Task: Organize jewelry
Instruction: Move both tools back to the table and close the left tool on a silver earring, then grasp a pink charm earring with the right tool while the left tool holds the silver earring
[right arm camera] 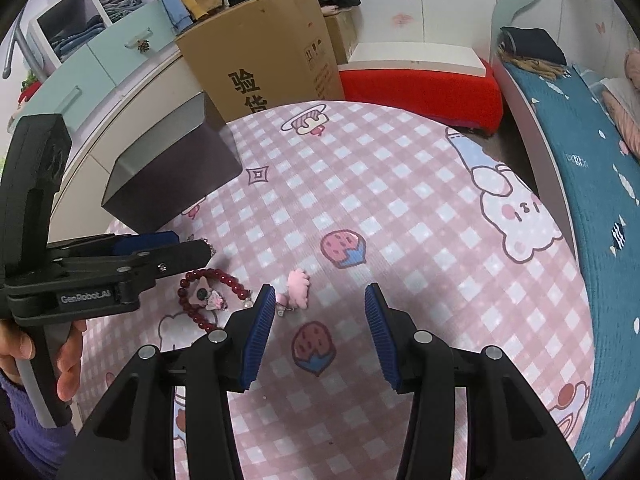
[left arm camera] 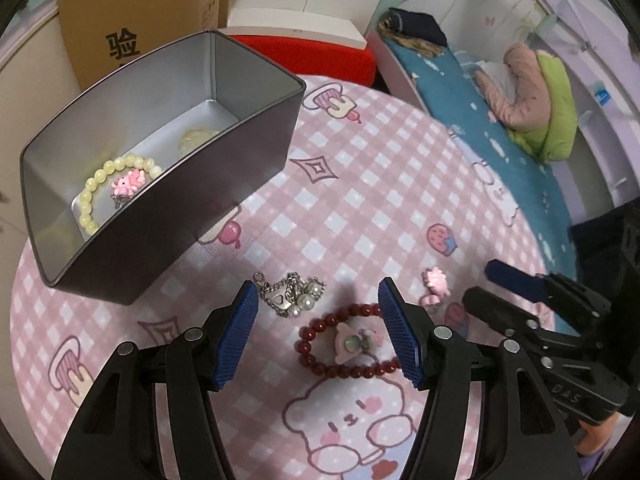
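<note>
Left wrist view. Upper left: rectangular metal tin [left arm camera: 256,140], dark smooth outside, matte silver inside, open top. In it a pale yellow bead bracelet [left arm camera: 94,192] with a pink charm [left arm camera: 129,185]; a whitish piece further back, too blurred to name. Lower centre: left gripper [left arm camera: 318,326], ribbed blue pads apart, nothing clamped. Between them, on the pink checked cartoon-print mat [left arm camera: 360,184], lie a silver chain with pearls [left arm camera: 294,296] and a dark red bead bracelet [left arm camera: 344,344] ringing a small pink charm. Pink flower-shaped piece [left arm camera: 435,282] to the right, beside the right gripper [left arm camera: 486,286] in side view.

Right wrist view. Right gripper [right arm camera: 320,330] at bottom centre, pads apart, empty, over bare mat. Pink flower-shaped piece [right arm camera: 298,288] near its left pad. Red bracelet [right arm camera: 208,292] left of that. Tin [right arm camera: 172,184] upper left; contents hidden. A hand [right arm camera: 44,356] holds the left gripper's handle at the left edge.
</note>
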`<act>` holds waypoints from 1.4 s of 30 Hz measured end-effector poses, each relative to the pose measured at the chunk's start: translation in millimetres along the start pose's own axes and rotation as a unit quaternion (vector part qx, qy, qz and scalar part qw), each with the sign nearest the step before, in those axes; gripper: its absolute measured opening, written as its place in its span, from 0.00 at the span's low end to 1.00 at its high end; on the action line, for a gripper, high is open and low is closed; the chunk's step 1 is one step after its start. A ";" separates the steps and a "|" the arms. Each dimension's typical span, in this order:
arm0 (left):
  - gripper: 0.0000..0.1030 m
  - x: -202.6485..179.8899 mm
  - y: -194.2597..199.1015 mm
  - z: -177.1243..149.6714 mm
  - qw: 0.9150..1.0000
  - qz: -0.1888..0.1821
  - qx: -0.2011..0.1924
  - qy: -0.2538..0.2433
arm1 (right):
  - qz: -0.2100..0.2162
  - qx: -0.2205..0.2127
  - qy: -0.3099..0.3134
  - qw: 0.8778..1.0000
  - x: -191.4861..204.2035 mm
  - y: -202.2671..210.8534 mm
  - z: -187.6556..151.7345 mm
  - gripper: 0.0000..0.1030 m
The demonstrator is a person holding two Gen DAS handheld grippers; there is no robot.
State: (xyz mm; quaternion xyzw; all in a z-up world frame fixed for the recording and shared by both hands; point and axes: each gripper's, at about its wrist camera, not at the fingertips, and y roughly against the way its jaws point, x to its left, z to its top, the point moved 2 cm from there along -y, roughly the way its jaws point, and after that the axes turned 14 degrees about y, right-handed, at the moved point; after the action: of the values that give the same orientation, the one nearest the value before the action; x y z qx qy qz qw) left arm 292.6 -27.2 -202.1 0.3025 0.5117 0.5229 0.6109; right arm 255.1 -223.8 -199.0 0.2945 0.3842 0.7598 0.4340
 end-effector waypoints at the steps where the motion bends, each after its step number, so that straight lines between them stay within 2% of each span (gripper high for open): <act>1: 0.59 -0.4 -3.3 0.0 1.000 0.006 0.004 -0.003 | 0.001 0.000 -0.001 1.000 -0.7 -0.3 -0.2 0.44; 4: 0.51 -2.9 -6.5 0.7 1.000 0.020 0.003 -0.011 | -0.002 0.000 -0.001 1.000 -1.3 -0.7 0.5 0.44; 6: 0.40 -3.4 -6.3 1.8 0.999 0.032 0.001 -0.013 | -0.003 0.001 -0.003 1.000 -2.5 -1.0 1.0 0.44; 9: 0.29 -3.3 -6.9 2.5 0.999 0.049 -0.002 -0.022 | -0.004 0.003 -0.003 1.000 -2.4 -3.0 2.3 0.45; 17: 0.21 0.0 -5.1 2.5 0.998 0.049 -0.015 -0.032 | -0.009 0.017 -0.001 1.000 2.0 -12.7 7.1 0.46; 18: 0.08 0.6 -2.1 3.9 0.998 0.042 -0.020 -0.031 | -0.009 0.019 0.000 1.000 4.3 -14.0 8.2 0.46; 20: 0.06 0.9 2.9 4.1 0.999 0.026 -0.013 -0.029 | -0.008 0.020 0.002 1.000 8.0 -15.6 10.0 0.46; 25: 0.06 -1.7 6.1 4.3 0.999 0.031 -0.015 -0.040 | -0.015 0.032 0.013 0.999 16.6 -23.5 14.2 0.46; 31: 0.06 0.1 12.4 7.8 0.999 0.022 -0.018 -0.036 | -0.050 0.046 0.034 0.997 24.4 -31.9 14.6 0.45; 35: 0.06 1.1 15.4 9.2 0.999 0.020 -0.015 -0.036 | -0.090 0.054 0.059 0.993 29.9 -32.4 13.8 0.24; 38: 0.09 6.0 15.0 12.3 0.999 0.023 -0.016 -0.022 | -0.084 0.055 0.058 0.993 27.8 -31.6 13.5 0.23; 42: 0.09 6.4 8.7 10.1 0.999 0.029 0.003 -0.025 | -0.081 0.048 0.053 0.994 24.2 -27.5 13.9 0.22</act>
State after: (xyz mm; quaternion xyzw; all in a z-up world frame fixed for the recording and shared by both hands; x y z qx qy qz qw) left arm 298.7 -17.1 -193.3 0.3320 0.4889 0.5311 0.6072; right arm 267.0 -188.7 -211.9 0.2421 0.4656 0.7175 0.4581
